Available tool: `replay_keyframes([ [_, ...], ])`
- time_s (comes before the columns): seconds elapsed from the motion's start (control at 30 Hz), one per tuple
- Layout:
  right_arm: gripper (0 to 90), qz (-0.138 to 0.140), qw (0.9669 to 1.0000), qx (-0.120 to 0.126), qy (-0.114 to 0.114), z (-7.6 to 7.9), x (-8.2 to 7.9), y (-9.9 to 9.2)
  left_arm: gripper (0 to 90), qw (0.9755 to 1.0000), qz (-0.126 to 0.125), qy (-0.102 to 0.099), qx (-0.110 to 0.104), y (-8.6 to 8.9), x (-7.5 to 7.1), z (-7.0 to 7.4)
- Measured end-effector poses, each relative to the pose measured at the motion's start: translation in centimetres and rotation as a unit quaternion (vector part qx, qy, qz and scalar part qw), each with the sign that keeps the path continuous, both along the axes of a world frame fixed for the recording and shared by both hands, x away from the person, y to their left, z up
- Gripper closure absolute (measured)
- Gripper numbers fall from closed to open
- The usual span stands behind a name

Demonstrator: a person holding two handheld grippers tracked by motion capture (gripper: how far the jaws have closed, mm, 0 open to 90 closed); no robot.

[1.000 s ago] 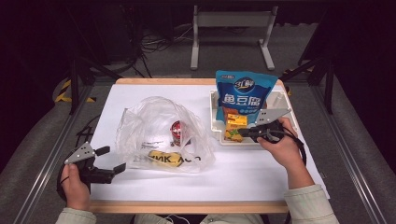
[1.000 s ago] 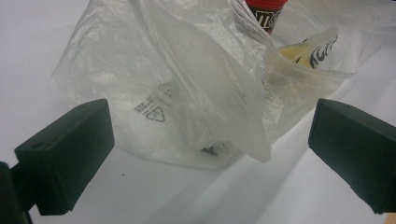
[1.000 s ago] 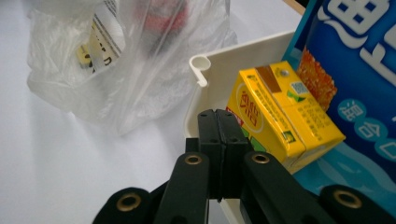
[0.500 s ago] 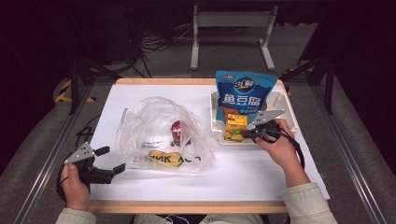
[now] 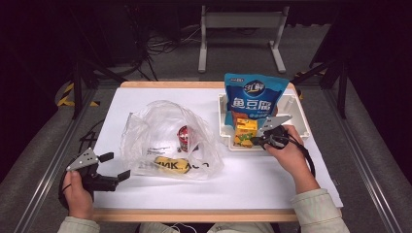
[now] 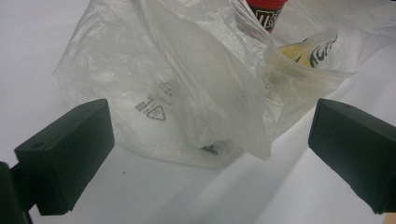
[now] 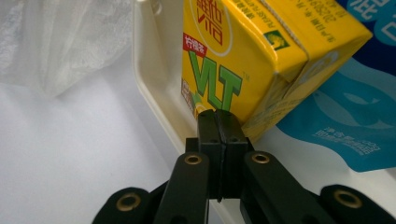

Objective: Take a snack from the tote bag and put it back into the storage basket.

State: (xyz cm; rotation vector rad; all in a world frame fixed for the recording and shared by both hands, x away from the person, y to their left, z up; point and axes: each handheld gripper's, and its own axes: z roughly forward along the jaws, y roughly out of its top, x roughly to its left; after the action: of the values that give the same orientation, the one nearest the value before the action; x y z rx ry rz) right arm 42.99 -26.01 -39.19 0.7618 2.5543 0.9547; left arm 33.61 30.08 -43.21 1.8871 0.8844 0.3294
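The biggest risk sits at the right claw (image 7: 219, 126): its jaws are pressed together with nothing between them, right against the yellow cardboard drink carton (image 7: 252, 60). A push from there could tip the carton onto the blue foil snack pouch (image 5: 252, 94) behind it in the white plastic tray (image 5: 303, 127). The carton is seen tilted, glossy, with green lettering, just ahead of the tips. The left claw (image 5: 111, 167) is held apart, empty, before the clear crinkled plastic bag (image 6: 187, 84).

- The carton (image 7: 243, 60) is cut off by the top edge in the right gripper view.
- The shut fingers (image 7: 219, 140) hide its lower corner.
- The red can (image 6: 266, 11) is half behind the bag (image 6: 187, 79).
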Motion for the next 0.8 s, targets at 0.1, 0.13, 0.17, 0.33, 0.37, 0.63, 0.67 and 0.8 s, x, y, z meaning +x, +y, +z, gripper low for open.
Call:
replay_keyframes([
  [0.1, 90.0, -0.003, 1.0, -0.002, 0.001, -0.1, 0.1, -0.1, 0.8, 1.0, 0.0, 0.001, 0.0, 0.0, 0.0, 0.0],
  [0.13, 90.0, -0.004, 1.0, -0.004, 0.002, -0.2, 0.1, -0.1, 0.9, 1.0, -0.001, 0.001, 0.0, 0.0, 0.0, 0.0],
  [0.17, 90.0, -0.004, 1.0, -0.005, 0.001, -0.3, 0.2, -0.2, 0.9, 1.0, 0.0, 0.0, 0.001, 0.0, 0.0, 0.0],
  [0.33, 90.0, -0.008, 0.9999, -0.006, 0.005, -0.4, 0.2, -0.3, 0.9, 1.0, 0.0, -0.001, 0.0, 0.0, 0.0, 0.0],
  [0.37, 90.0, -0.008, 0.9999, -0.006, 0.005, -0.3, 0.2, -0.2, 0.9, 1.0, 0.0, -0.001, 0.0, 0.0, 0.0, 0.0],
  [0.63, 88.3, 0.01, 0.9999, 0.01, -0.01, 1.2, -0.7, 0.3, 0.9, 1.0, 0.001, -0.001, 0.0, 0.1, 0.0, 0.0],
  [0.67, 87.5, 0.011, 0.9998, 0.013, -0.011, 1.4, -0.9, 0.4, 0.9, 1.0, 0.002, -0.001, 0.0, 0.1, 0.0, 0.0],
  [0.8, 83.6, 0.023, 0.999, 0.034, -0.015, 2.3, -1.5, 0.9, 0.9, 1.0, 0.004, -0.001, -0.001, 0.1, 0.0, 0.1],
])
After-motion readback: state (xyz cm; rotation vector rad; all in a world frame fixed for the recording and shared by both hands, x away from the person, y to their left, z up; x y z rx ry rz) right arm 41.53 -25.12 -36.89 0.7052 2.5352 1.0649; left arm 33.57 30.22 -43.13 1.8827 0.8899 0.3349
